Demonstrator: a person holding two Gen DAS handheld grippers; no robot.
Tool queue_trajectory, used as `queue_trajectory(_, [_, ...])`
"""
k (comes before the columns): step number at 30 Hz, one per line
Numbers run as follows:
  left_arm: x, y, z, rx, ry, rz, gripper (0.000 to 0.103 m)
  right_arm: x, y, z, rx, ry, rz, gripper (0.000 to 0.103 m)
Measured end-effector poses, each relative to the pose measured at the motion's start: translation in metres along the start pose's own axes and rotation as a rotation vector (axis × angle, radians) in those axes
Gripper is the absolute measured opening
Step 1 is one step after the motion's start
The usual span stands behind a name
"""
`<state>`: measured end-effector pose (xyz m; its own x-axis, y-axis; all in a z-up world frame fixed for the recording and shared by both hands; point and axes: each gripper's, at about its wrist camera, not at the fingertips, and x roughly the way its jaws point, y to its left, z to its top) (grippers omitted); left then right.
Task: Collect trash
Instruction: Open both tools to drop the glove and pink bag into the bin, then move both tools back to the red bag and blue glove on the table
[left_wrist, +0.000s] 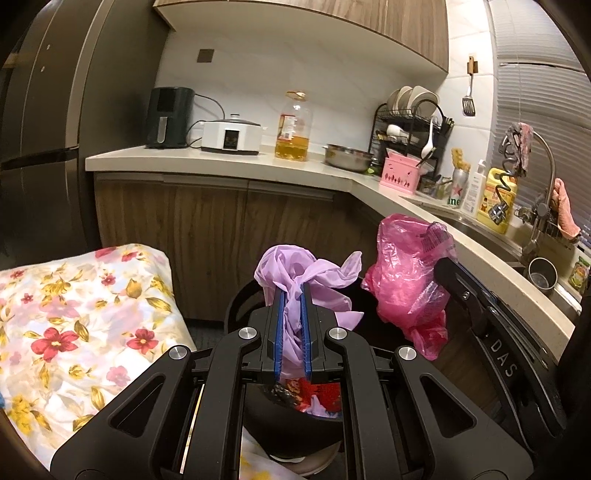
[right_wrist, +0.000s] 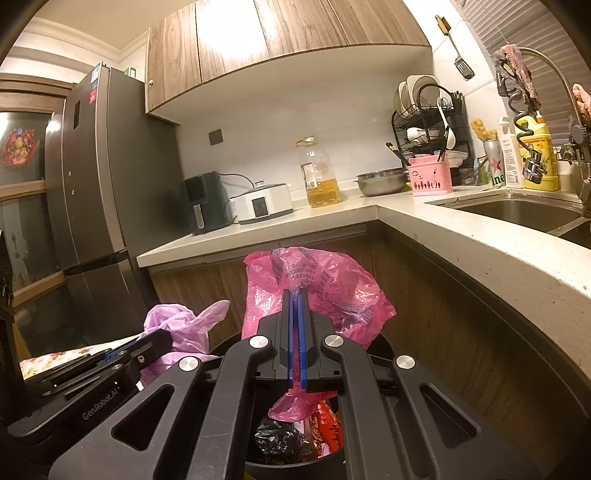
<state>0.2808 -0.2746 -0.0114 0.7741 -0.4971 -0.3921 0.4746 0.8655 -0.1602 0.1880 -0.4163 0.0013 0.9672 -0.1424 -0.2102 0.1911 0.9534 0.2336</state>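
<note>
Left tool (left_wrist: 293, 295) grips the lilac bag (left_wrist: 295, 269), right tool (right_wrist: 295, 299) grips the pink bag (right_wrist: 314, 284) (both above the black bin (right_wrist: 291, 454)); next, probably tying or lifting them.

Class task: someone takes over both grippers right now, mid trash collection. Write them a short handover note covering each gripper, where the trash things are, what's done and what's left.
Left gripper: shut on the purple bag, held above the black bin.
Right gripper: shut on the pink bag, also over the bin, beside the purple one.
Bin: wrappers and black plastic already inside.
Done: both bags gripped.
Left: probably lift or tie the bags; the pictures don't show which.
</note>
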Motion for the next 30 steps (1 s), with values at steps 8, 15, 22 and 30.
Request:
queue_trajectory(8, [0.009,-0.006,-0.003,0.019,0.020,-0.010,0.009,0.007,-0.008,0.001,0.010,0.013,0.016,0.017])
queue_trajectory(15, [0.013,-0.008,-0.006,0.031,0.038,-0.015,0.028,0.006,-0.013,0.000,0.028,0.019,-0.007,0.025])
queue_trajectory(22, [0.001,-0.001,-0.009,0.011,0.021,0.015,0.050,0.000,-0.011,-0.001,0.025,0.016,-0.018,0.034])
queue_trajectory(30, [-0.033,0.019,-0.013,-0.016,-0.024,0.120,0.069,-0.010,-0.001,-0.007,0.018,0.027,-0.011,0.051])
